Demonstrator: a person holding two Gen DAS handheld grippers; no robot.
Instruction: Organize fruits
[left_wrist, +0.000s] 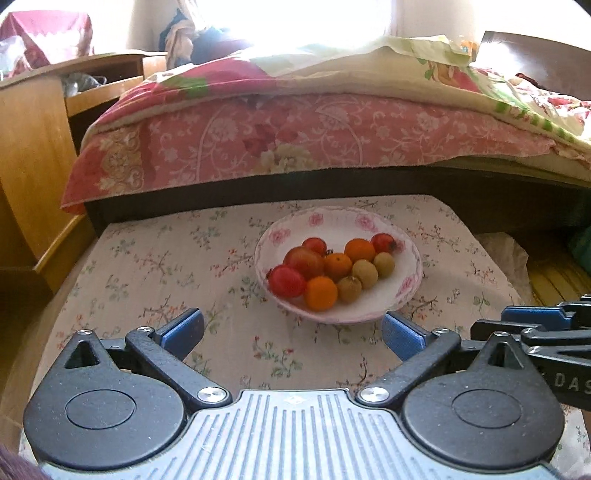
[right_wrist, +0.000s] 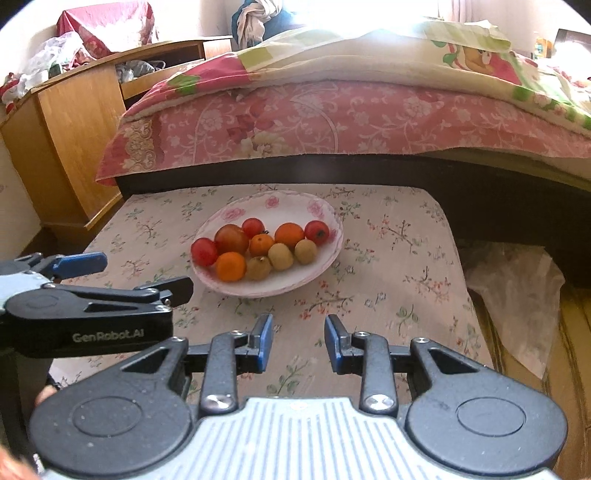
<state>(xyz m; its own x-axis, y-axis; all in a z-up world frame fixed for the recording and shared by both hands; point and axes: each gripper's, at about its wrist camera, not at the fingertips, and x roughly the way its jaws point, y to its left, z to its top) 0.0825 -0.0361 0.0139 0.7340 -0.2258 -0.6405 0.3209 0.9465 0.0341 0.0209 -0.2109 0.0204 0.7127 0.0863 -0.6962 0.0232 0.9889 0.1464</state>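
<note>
A white bowl with pink flowers (left_wrist: 373, 314) (right_wrist: 280, 290) stands on a table under a floral cloth (left_wrist: 166, 266) (right_wrist: 388, 258). In it lie red tomatoes (left_wrist: 286, 281) (right_wrist: 204, 252), orange tangerines (left_wrist: 320, 293) (right_wrist: 231, 266) and small brown-green round fruits (left_wrist: 365, 273) (right_wrist: 280, 256), sorted in rows. My left gripper (left_wrist: 291, 319) (right_wrist: 144, 273) hovers just in front of the bowl, jaws wide open and empty. My right gripper (right_wrist: 298, 325) (left_wrist: 535, 325) hangs to its right, further back from the bowl, jaws a narrow gap apart with nothing between them.
A bed with a pink floral quilt (left_wrist: 277, 136) (right_wrist: 332, 118) runs right behind the table. A wooden cabinet (left_wrist: 29, 155) (right_wrist: 74, 129) stands at the left. A crumpled white plastic bag (right_wrist: 517, 288) lies on the floor right of the table.
</note>
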